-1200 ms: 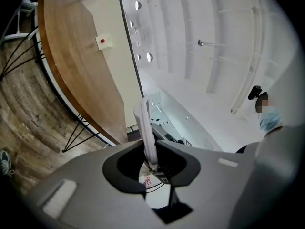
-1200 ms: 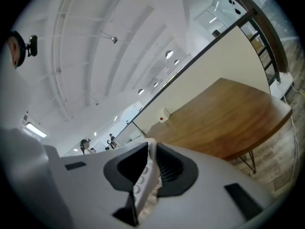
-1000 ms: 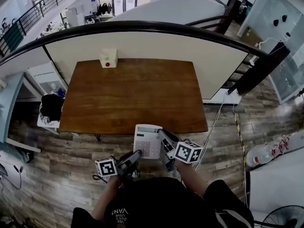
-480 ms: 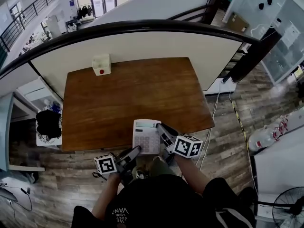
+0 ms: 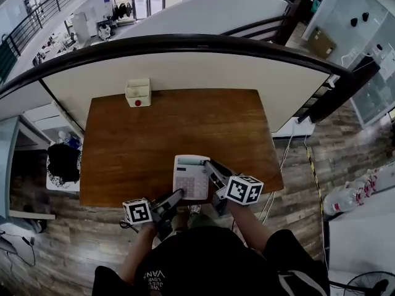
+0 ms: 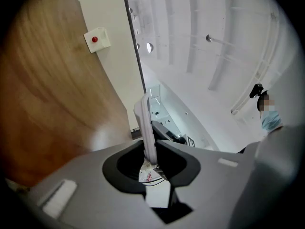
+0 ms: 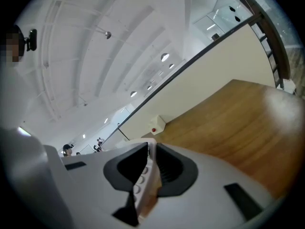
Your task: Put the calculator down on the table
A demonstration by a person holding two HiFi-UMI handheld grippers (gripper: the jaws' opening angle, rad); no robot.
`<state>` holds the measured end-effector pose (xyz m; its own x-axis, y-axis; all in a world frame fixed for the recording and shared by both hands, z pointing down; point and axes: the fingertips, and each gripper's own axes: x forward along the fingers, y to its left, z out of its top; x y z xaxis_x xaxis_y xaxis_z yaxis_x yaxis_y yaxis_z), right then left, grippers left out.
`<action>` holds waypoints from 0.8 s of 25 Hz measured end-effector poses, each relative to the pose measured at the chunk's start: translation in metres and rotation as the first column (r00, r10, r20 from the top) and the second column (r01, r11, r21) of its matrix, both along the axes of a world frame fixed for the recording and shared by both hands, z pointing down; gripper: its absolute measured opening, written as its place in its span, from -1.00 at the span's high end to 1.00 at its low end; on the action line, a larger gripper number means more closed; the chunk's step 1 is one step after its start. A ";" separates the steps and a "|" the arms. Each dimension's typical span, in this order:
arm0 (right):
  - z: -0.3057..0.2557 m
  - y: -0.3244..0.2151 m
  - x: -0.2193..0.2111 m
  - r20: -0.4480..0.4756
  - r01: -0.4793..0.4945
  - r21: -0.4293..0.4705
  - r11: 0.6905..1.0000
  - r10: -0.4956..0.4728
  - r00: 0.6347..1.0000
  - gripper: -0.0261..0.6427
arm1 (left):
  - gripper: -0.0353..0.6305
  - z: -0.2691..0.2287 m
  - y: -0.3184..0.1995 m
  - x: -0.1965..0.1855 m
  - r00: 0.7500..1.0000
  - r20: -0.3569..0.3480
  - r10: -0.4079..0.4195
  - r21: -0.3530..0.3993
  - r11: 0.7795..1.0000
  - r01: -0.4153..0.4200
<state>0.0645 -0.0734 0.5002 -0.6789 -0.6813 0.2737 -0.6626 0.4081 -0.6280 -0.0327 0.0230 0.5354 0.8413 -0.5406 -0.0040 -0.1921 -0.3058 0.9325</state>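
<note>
The calculator (image 5: 191, 177) is held over the near edge of the tabletop (image 5: 154, 134), keys up. I cannot tell if it already touches the wood. The left hand-held gripper (image 6: 153, 149) is closed on its near edge, and the right hand-held gripper (image 7: 151, 161) is closed on its right side. In my judgement this is the carrying step. The next move calls for lowering the calculator flat onto the wood, then opening both grippers together.
</note>
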 end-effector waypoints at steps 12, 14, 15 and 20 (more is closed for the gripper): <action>0.010 -0.112 -0.001 -0.032 0.099 -0.005 0.995 -0.099 0.995 0.74 | 0.65 0.013 -0.103 0.012 0.996 0.036 -0.080 -0.006 0.997 0.081; 0.011 -0.126 -0.002 -0.038 0.117 -0.003 0.993 -0.117 0.992 0.74 | 0.65 0.016 -0.115 0.012 0.994 0.064 -0.091 -0.014 0.996 0.092; 0.011 -0.133 -0.003 -0.039 0.124 -0.003 0.992 -0.124 0.991 0.74 | 0.65 0.017 -0.122 0.013 0.993 0.069 -0.097 -0.015 0.995 0.098; 0.015 -0.168 -0.006 -0.040 0.142 -0.009 0.990 -0.142 0.989 0.74 | 0.65 0.016 -0.158 0.012 0.989 0.075 -0.129 -0.009 0.991 0.130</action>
<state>0.0588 -0.2413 0.5156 -0.7569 -0.5771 0.3067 -0.6233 0.4963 -0.6043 -0.0208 -0.1348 0.5513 0.7619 -0.6445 0.0641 -0.2979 -0.2608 0.9183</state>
